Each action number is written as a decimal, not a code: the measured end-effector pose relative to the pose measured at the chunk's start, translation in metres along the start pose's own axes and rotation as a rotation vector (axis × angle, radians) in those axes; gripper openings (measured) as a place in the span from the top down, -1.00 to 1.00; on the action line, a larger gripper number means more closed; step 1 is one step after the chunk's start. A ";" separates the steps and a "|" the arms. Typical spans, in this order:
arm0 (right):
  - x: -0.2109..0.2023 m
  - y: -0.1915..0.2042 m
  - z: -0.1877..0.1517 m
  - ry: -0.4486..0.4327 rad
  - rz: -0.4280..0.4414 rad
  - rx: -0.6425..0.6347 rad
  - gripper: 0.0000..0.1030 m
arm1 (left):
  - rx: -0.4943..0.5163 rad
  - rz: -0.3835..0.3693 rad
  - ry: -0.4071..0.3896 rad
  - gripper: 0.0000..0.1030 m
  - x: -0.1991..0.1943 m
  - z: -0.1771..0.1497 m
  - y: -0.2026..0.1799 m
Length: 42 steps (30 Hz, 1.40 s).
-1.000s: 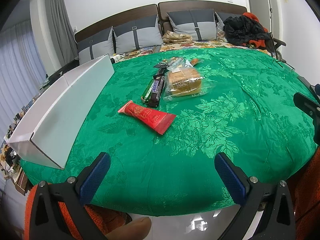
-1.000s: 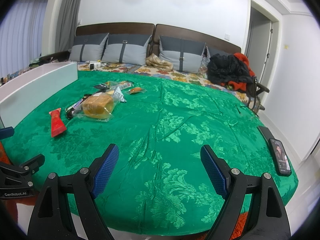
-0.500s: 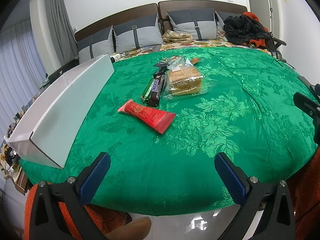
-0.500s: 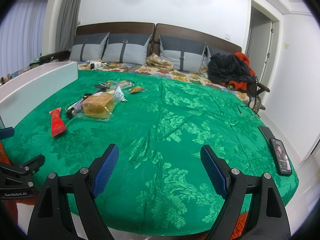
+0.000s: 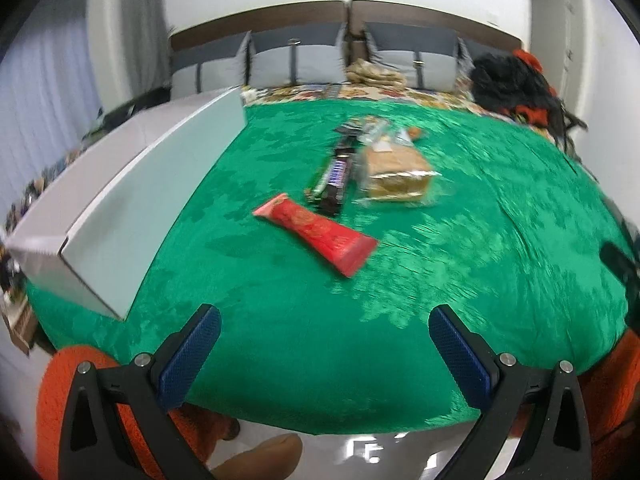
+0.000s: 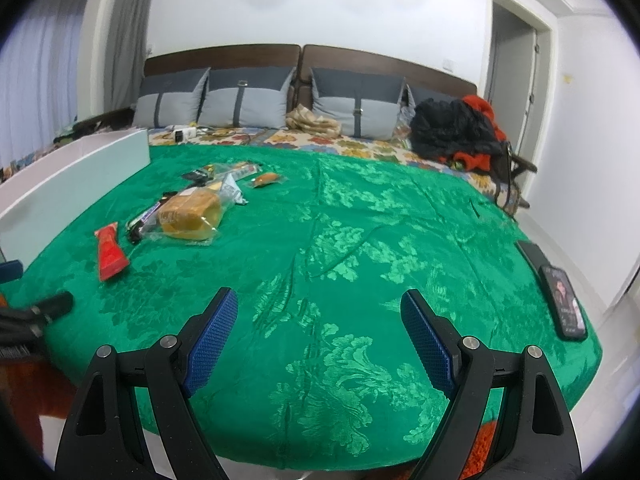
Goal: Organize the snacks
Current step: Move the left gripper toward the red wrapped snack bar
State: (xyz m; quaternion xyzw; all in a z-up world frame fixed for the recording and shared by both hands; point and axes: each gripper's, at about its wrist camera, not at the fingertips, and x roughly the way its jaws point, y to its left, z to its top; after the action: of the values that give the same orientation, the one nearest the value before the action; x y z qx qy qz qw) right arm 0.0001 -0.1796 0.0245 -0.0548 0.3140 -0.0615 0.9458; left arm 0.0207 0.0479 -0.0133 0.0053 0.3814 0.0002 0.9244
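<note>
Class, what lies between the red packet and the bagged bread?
The Snickers bar, seen in the left wrist view, between red packet and bread.

Right tool (image 6: 318,334), jaws apart, empty, above green bedspread (image 6: 360,248); red snack packet (image 6: 111,251), bagged bread (image 6: 191,216) far left.

Green bedspread (image 6: 360,248) carries snacks (image 5: 344,176), box (image 5: 132,208), phone (image 6: 562,300)

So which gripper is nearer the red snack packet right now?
Left. The left gripper hangs open at the bed's near edge, facing the red snack packet. The right gripper, also open, sits farther along that edge, with the packet off to its left.
</note>
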 end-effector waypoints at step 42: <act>0.070 0.012 -0.037 0.367 0.126 0.023 -0.67 | -0.051 0.018 0.206 -1.00 0.074 -0.010 0.016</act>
State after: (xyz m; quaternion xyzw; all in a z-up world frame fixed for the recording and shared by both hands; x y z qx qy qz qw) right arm 0.0350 -0.1808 -0.0477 -0.0122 0.4833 -0.0149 0.8752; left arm 0.0663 0.0643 -0.0726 -0.0151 0.4744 0.0187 0.8800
